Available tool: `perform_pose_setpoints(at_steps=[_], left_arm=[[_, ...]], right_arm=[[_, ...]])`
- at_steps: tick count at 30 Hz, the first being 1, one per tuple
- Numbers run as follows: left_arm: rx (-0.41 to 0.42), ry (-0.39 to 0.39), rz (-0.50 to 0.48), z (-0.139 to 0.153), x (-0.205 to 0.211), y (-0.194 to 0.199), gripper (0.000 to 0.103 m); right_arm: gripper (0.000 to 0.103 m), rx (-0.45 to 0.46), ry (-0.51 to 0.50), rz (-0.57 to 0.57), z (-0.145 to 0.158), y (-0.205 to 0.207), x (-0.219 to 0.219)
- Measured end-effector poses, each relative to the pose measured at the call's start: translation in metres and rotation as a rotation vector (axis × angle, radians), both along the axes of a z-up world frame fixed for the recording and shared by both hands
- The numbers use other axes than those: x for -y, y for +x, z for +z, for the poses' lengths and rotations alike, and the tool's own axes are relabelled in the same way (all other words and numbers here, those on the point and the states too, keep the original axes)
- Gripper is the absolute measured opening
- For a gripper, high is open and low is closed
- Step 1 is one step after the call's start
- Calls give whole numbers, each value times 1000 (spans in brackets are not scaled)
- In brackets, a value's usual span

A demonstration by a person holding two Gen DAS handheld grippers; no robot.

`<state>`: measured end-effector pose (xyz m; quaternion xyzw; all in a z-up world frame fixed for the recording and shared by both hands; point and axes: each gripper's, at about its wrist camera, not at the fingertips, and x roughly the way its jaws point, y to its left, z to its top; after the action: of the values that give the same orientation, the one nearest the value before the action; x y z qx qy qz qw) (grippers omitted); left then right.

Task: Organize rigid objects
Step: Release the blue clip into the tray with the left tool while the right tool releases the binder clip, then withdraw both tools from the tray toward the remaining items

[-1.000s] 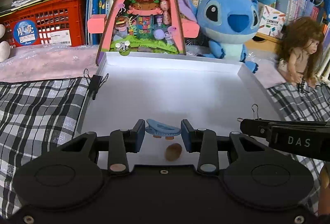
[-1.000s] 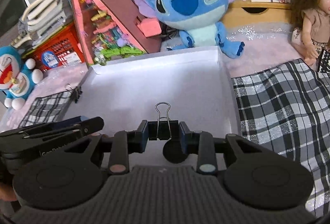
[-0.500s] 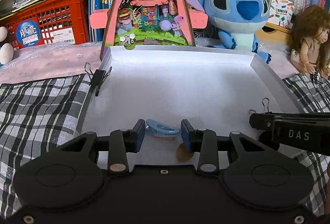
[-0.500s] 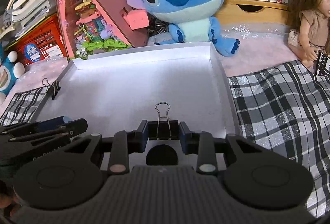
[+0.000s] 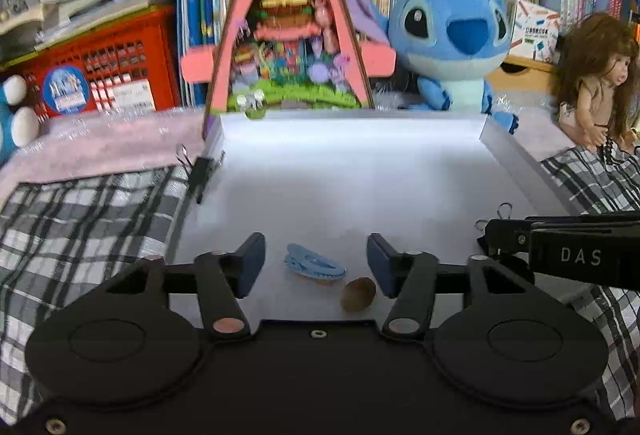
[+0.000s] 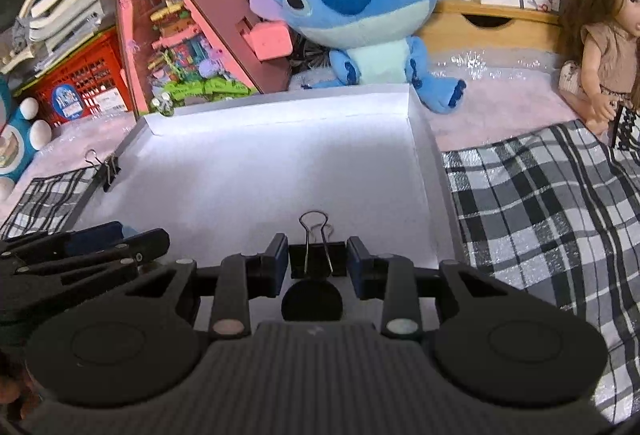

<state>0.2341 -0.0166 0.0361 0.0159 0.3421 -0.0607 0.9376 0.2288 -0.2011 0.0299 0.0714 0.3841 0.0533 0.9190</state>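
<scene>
Along the white tray's (image 6: pixel 424 139) near edge, both grippers' jaws are opening: the left gripper (image 5: pixel 316 263) stands wide around a blue hair clip (image 5: pixel 314 267) lying free beside a brown coin (image 5: pixel 358 293); the right gripper (image 6: pixel 317 267) brackets a black binder clip (image 6: pixel 317 263), pads just clear. Toys and bookshelves crowd the far edge; the tray's middle lies bare

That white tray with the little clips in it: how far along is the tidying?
Looks done: the blue hair clip and a brown coin-like piece lie in the white tray. In hand: both grippers are opening. The left gripper stands clear of the hair clip; the right gripper is letting go of a black binder clip. Left: another binder clip sits on the tray's rim.
</scene>
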Motion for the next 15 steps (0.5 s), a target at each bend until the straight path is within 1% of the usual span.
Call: perform_pose_setpoints(at_steps=[1,4,6,10,15], left_arm=[[8,3,-1,4,0,-4,59],[30,5,-16,13,0,-18,69],[47,15,-29,19,0,-29,81],[81,34,-62,28,3,-53,84],[82,11,-78,33,0,-79,85]], right_arm=[[55,9,2,4,2,-2,1],[56,32,20,15,10,-10,6],[60,52,21,23,15,-17,8],[67,93,14,52,24,-36,11],[75,138,-1,95,33,-61,12]])
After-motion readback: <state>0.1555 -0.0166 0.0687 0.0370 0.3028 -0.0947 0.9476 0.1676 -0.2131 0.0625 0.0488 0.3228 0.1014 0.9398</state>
